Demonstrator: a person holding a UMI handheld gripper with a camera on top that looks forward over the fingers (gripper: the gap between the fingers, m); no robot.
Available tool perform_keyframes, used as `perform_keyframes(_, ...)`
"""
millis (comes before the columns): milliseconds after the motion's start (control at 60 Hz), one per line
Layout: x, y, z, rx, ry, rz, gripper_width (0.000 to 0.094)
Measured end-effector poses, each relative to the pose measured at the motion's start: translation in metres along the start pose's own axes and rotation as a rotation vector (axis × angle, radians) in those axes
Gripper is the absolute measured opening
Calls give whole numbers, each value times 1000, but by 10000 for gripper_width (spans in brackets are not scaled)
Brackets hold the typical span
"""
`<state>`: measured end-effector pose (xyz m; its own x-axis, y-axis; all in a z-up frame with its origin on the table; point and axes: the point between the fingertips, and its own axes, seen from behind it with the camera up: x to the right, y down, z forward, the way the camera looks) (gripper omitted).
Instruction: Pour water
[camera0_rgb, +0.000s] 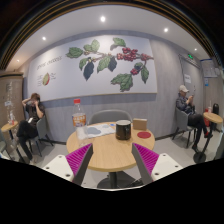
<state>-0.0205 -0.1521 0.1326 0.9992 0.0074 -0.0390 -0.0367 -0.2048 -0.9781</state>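
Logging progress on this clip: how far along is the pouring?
Nothing looks done yet. The tool is open and empty, short of the round table. The black cup and the drink cup with a straw stand untouched; grasping and pouring remain.

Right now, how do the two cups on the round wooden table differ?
The dark cup is opaque and squat; the clear cup with a red straw is taller and see-through. The dark cup stands nearer the table's middle, the clear one nearer its edge. Both stand upright, beyond the open fingers.
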Motion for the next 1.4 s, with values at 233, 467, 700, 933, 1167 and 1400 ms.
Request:
perform_keyframes(233, -33, -7, 26, 43, -57, -11, 837)
perform_keyframes(467, -94, -27, 81, 45, -158, -9, 838)
perform_keyframes(700, -160, -44, 164, 70, -168, -79, 831)
perform_keyframes(933, -159, -54, 229, 83, -58, -112, 831)
perform_keyframes(1167, -151, -59, 250, 162, -10, -77, 489)
perform_keyframes(1400, -137, -60, 252, 151, -35, 9, 387)
